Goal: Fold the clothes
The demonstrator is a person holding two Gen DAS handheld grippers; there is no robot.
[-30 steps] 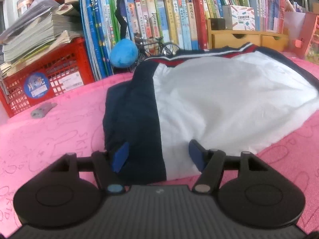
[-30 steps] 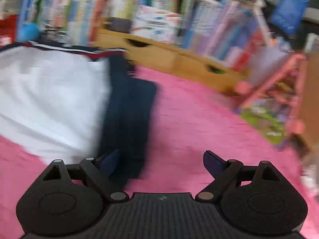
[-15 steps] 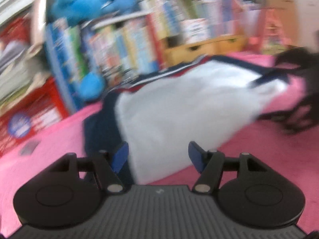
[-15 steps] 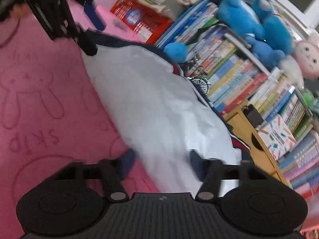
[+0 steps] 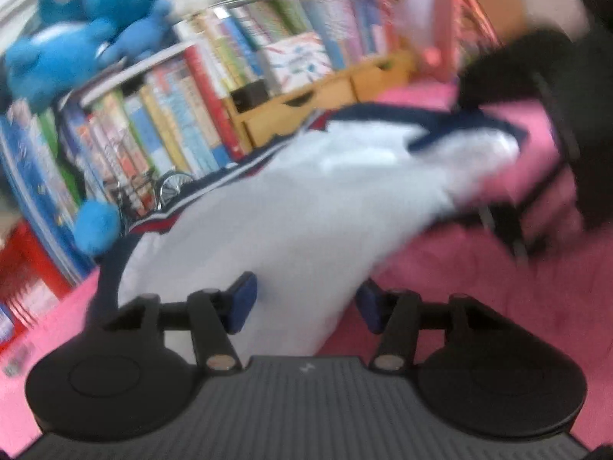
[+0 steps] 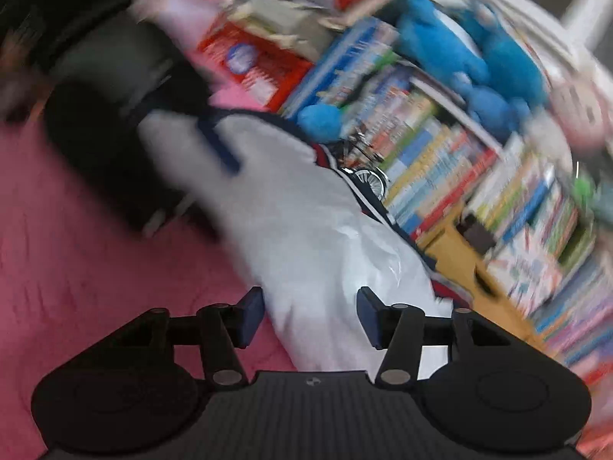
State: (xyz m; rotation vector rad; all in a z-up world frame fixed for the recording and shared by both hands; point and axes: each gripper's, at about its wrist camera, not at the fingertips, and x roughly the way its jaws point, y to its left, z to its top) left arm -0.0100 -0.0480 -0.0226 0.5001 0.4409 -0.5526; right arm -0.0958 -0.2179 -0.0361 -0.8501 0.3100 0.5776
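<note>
The white garment (image 5: 299, 207) with navy and red trim lies on the pink mat (image 5: 440, 306), in front of the bookshelf (image 5: 191, 115). It looks partly folded, one navy edge turned onto the white; further folds probably remain. Left tool (image 5: 304, 304) and right tool (image 6: 310, 316) are both spread around its near edge, pinching nothing.

The white garment (image 5: 291, 207) is showing as smooth, faintly shiny cloth with navy ribbed-looking trim, lying on a matt, fuzzy pink mat (image 5: 479, 287). The gripper bodies are looking like matt black plastic, and the drawer box (image 5: 306, 107) in the upper middle is appearing to be bare wood, though blur is softening it.
</note>
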